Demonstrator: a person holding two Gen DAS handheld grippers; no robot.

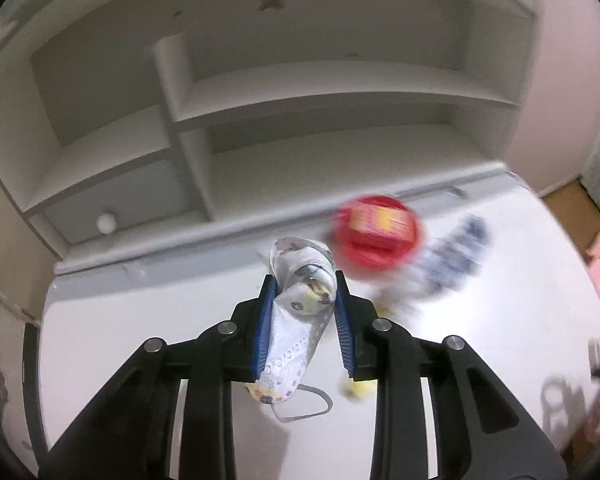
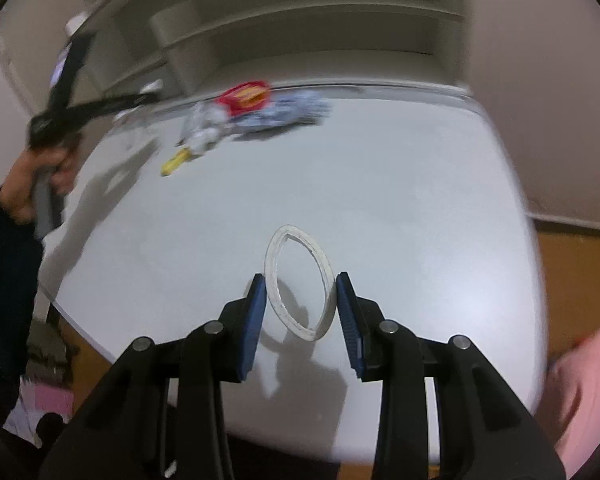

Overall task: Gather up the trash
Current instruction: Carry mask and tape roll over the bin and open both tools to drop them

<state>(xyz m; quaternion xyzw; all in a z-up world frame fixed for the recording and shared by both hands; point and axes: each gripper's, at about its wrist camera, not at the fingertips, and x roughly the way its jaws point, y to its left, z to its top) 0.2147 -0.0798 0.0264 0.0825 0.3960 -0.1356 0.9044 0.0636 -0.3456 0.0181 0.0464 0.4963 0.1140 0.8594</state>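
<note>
Now the left gripper (image 1: 305, 294) clamps a crumpled wrapper (image 1: 296, 320) above the table (image 1: 500, 320), and the right gripper (image 2: 301, 300) pinches a squashed ring (image 2: 300, 282). Next, probably, both go to a bin, not visible.

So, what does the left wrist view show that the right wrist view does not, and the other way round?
Only the left wrist view: the left tool shut on a crumpled patterned wrapper, and a drawer with a white knob.

Only the right wrist view: the right tool pinching a squashed white ring, the person's hand holding the other tool, a small yellow piece, and the wooden floor.

Both: the white table, the shelf unit, the red wrapper and the blue-patterned litter beside it.
</note>
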